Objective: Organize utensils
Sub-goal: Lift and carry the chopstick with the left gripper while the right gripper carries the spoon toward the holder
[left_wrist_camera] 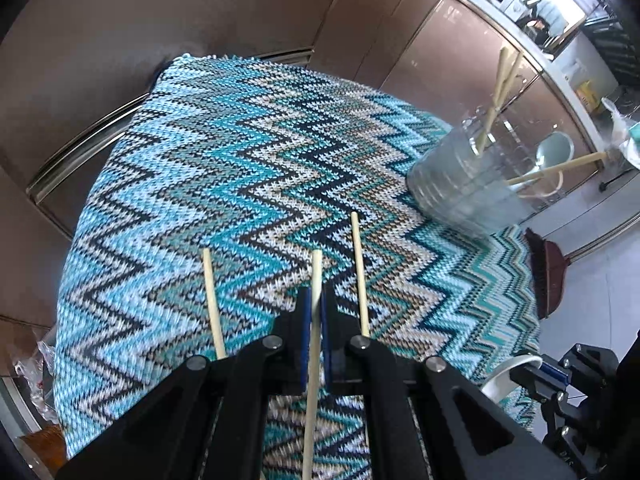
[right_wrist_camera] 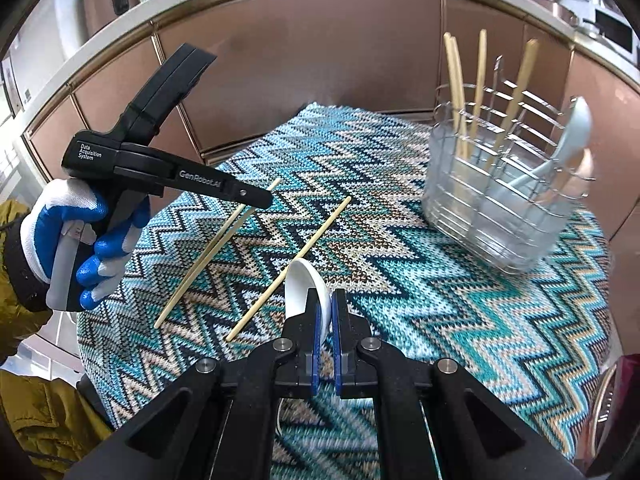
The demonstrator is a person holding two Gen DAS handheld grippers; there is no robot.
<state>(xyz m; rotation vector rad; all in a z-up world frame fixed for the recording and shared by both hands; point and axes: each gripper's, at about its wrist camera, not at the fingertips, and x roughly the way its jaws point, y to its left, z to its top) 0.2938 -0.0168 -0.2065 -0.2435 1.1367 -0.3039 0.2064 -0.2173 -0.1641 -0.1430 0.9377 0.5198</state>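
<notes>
The left gripper (left_wrist_camera: pixel 315 312) was clamped on a single bamboo chopstick (left_wrist_camera: pixel 314 344), its blue pads pressed against the stick on either side, with the stick running on past the fingertips over the zigzag-knit cloth (left_wrist_camera: pixel 224 168) that covered the tabletop. The right gripper (right_wrist_camera: pixel 325 312) was closed on a white ceramic spoon (right_wrist_camera: pixel 306 286), gripping the edge of its bowl, which stood up ahead of the fingers near the cloth's near edge. Two more chopsticks lay loose on the cloth: in the left wrist view, one chopstick (left_wrist_camera: pixel 213 304) sat just to the left of the held stick and another chopstick (left_wrist_camera: pixel 360 276) just to its right. The right wrist view showed the left tool, held in a blue-and-white gloved hand (right_wrist_camera: pixel 80 240), over the left part of the cloth. Toward the far right corner stood the wire utensil caddy (right_wrist_camera: pixel 500 200), already holding several bamboo chopsticks (right_wrist_camera: pixel 478 92) upright in one compartment and a pale blue-grey spoon (right_wrist_camera: pixel 568 136) leaning in another. The task looked roughly half done: some utensils were sorted into the caddy, while the gripped chopstick, the gripped spoon and the two loose chopsticks remained to be placed.
</notes>
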